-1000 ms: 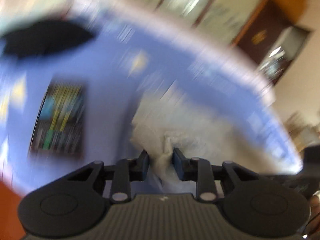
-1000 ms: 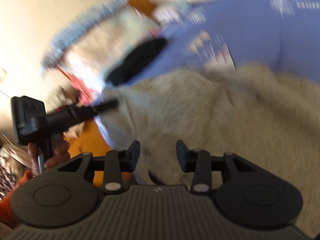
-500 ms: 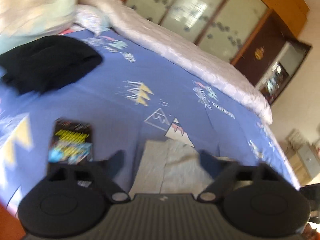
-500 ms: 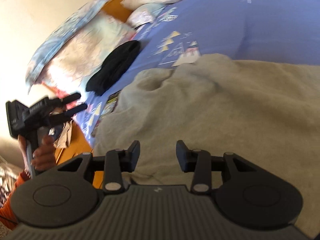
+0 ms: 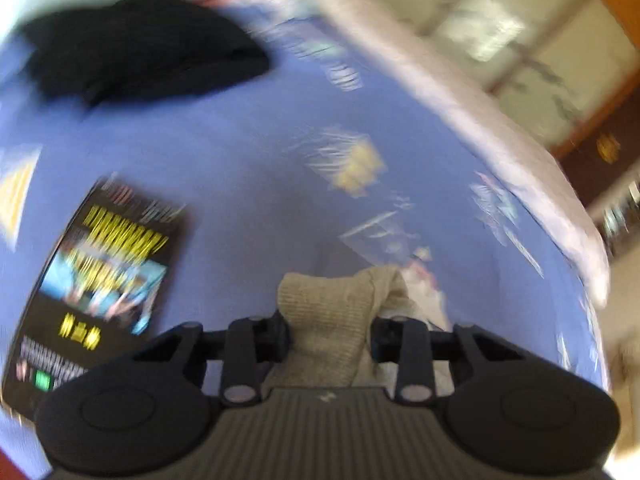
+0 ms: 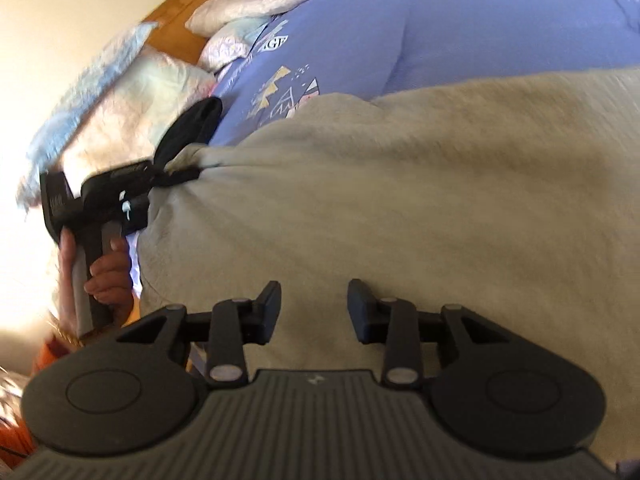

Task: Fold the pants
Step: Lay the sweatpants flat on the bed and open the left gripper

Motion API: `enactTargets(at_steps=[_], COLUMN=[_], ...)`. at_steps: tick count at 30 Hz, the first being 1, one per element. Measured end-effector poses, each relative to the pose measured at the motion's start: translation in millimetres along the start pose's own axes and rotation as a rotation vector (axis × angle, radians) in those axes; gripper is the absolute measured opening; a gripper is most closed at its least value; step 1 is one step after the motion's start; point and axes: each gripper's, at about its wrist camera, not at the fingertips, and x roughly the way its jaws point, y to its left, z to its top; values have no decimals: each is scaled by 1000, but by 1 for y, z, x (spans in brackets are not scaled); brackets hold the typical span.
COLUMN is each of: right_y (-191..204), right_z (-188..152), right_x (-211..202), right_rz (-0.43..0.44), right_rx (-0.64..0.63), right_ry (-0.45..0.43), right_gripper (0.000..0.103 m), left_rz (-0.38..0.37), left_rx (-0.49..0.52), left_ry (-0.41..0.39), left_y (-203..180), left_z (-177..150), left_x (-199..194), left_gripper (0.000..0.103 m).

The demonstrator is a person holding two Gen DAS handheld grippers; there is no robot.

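On a bed spread with a blue printed sheet (image 6: pixel 500 28), a person folding a pair of beige pants (image 6: pixel 400 200) takes a fresh hold of one corner. In the left wrist view the left gripper (image 5: pixel 327 330), low in the frame, has a bunched beige fold of the pants between its fingers, the jaws closing on it; the right wrist view shows the same gripper at mid-left, gripped by a hand (image 6: pixel 106 276), with the cloth drawn to a point at its tip. The right gripper (image 6: pixel 313 307), bottom centre, hovers just over the spread fabric, its jaws narrowing with a gap between them and nothing pinched. The pants lie broad across the lower half of that frame. A black garment (image 5: pixel 140 44) sits upper left and a dark printed booklet (image 5: pixel 96 280) lower left of the left wrist view. The fold appears barely begun; the next move likely calls for the right gripper to seize a matching edge so both can carry the cloth over together.
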Motion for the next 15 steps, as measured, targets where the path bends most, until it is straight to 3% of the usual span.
enactTargets(at_steps=[1, 5, 9, 12, 15], right_y=[-2, 5, 19, 29, 39], right_z=[0, 2, 12, 33, 52], right_x=[0, 0, -9, -6, 7], right_rz=[5, -10, -10, 6, 10], right_rx=[10, -31, -99, -125, -147], right_ry=[0, 5, -43, -81, -92], right_gripper=[38, 41, 42, 42, 41], left_rz=[20, 61, -7, -59, -141], left_rx=[0, 111, 76, 84, 157], left_ry=[32, -5, -115, -189, -191], left_y=[3, -15, -14, -14, -29], left_z=[-4, -13, -6, -9, -20], left_x=[9, -4, -54, -92, -109], left_gripper=[34, 47, 59, 57, 54])
